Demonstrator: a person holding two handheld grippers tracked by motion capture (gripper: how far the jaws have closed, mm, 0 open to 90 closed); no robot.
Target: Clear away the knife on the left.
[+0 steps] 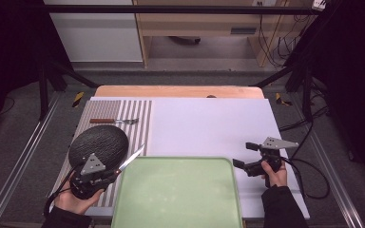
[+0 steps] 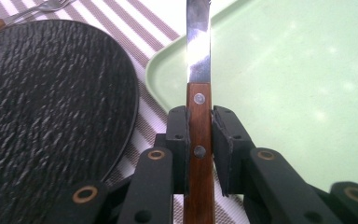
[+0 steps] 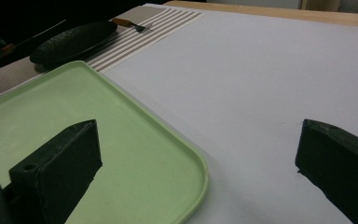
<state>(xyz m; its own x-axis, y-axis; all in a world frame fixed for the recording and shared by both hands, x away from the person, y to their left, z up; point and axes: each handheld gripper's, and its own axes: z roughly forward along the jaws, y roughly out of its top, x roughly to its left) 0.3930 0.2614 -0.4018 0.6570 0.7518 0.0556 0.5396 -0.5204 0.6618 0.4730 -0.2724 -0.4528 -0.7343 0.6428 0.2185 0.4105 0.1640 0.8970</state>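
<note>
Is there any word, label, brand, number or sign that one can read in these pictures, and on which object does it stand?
No readable text in any view.
Knife: wooden handle and blade bare, no brand mark visible.
Green tray, black plate, striped placemat, fork: no print.
Left gripper and right gripper: no lettering to be seen.
Yellow-and-black striped tape on the floor: a pattern only, no words.

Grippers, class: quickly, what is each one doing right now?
Left gripper: shut on the knife, by its wooden handle.
Right gripper: open, holding nothing.
</note>
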